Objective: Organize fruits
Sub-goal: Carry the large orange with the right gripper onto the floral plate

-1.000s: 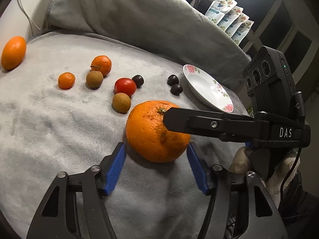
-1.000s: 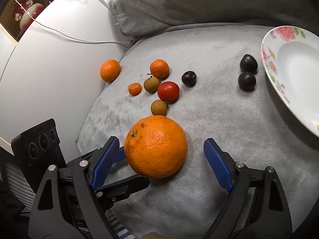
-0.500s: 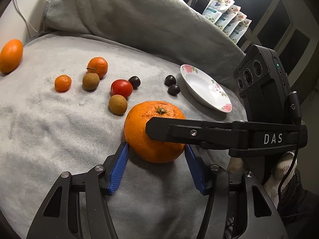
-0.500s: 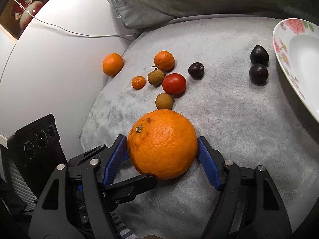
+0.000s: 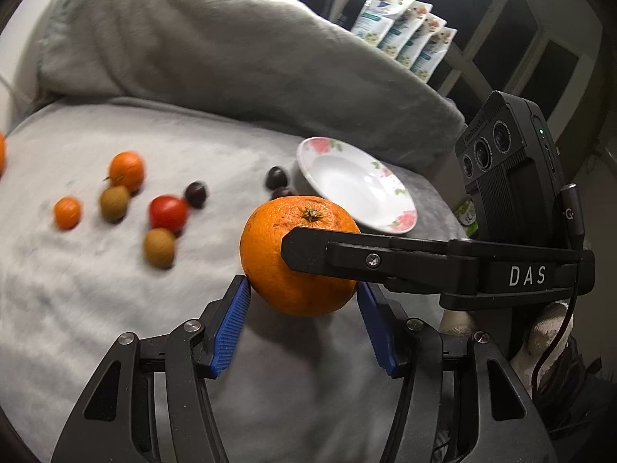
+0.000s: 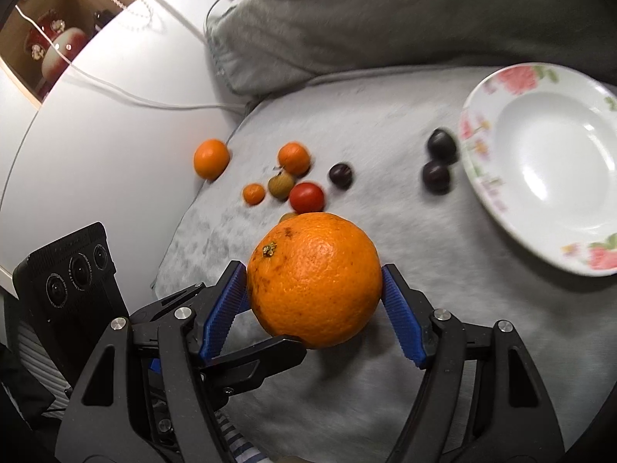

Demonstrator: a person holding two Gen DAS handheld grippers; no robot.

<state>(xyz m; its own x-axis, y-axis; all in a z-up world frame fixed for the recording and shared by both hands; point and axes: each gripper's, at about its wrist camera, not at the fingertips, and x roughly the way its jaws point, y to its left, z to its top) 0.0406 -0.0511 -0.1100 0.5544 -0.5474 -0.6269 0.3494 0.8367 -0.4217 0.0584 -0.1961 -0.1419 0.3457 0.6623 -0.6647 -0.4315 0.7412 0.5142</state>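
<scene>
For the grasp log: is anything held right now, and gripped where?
Yes. Both grippers, left and right, clamp the large orange across its widest part, pads on opposite sides, stem end clear.

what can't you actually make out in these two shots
- Brown fruit nearest the big orange: right wrist view, almost wholly hidden behind the orange.
- Second dark fruit near the plate: left wrist view, partly hidden by the orange.
- Orange fruit at far left: left wrist view, cut off by the frame edge.
- Small fruits on the blanket: motion-blurred in both views.
- Whether the orange clears the blanket: unclear, tongs cover its underside.
</scene>
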